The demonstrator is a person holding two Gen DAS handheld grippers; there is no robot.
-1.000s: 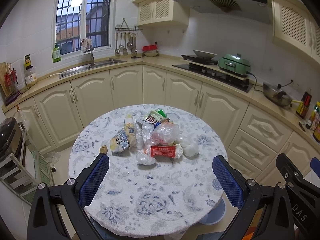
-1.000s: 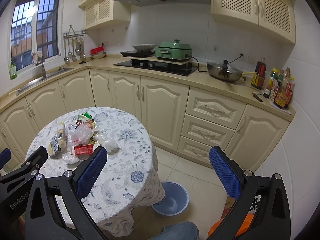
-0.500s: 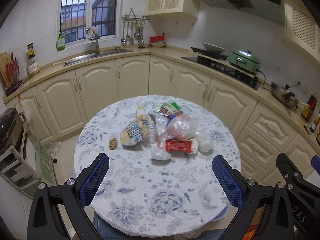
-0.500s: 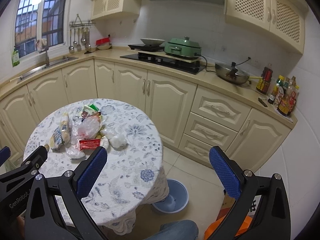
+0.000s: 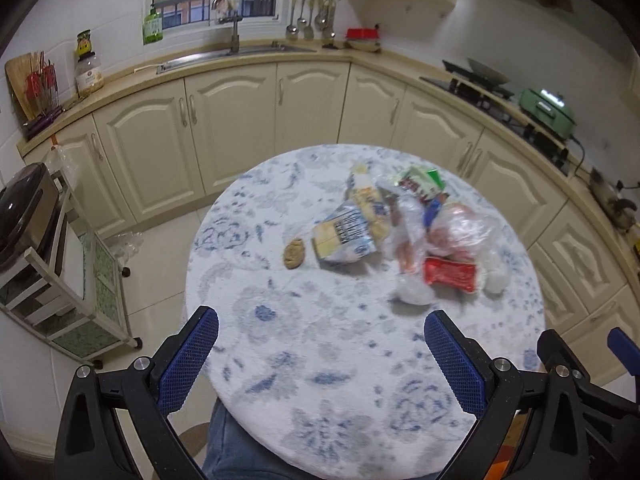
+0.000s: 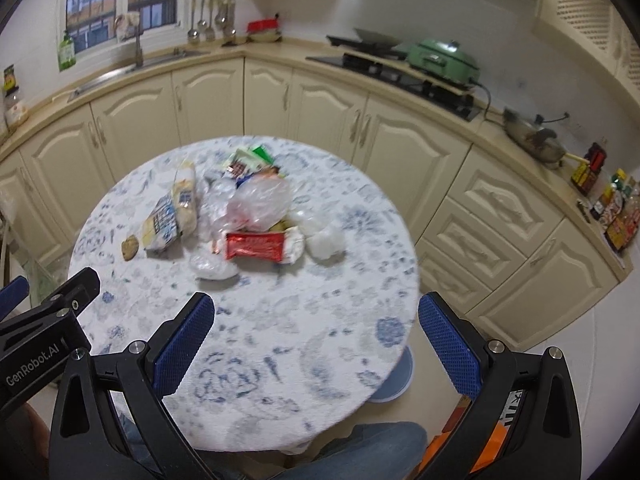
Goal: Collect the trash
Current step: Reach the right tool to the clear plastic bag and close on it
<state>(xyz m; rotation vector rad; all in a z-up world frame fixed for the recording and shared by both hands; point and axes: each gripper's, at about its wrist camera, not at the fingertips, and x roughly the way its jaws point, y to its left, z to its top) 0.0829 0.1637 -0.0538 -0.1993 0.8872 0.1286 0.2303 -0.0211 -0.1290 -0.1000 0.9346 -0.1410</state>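
Observation:
A pile of trash lies on the round floral table [image 5: 320, 328] [image 6: 340, 300]: a yellow-blue snack bag [image 5: 348, 232] [image 6: 170, 216], a red wrapper [image 5: 450, 274] [image 6: 256, 246], clear plastic bags [image 5: 460, 226] [image 6: 260, 200], a green-white carton [image 5: 420, 182] [image 6: 250, 158], white crumpled wads [image 5: 414, 294] [image 6: 326, 242] and a brown cookie [image 5: 294, 254] [image 6: 130, 247]. My left gripper [image 5: 320, 356] is open and empty above the table's near edge. My right gripper [image 6: 316, 344] is open and empty, also short of the pile.
A blue bin [image 6: 394, 376] stands on the floor under the table's right edge. A shelf cart [image 5: 60, 280] stands to the left. Cream cabinets, the sink [image 5: 240, 52] and the stove [image 6: 380, 60] ring the room behind the table.
Both grippers have moved forward and tilted down over the table. The trash pile now sits closer and larger in both views. The jaws stay open.

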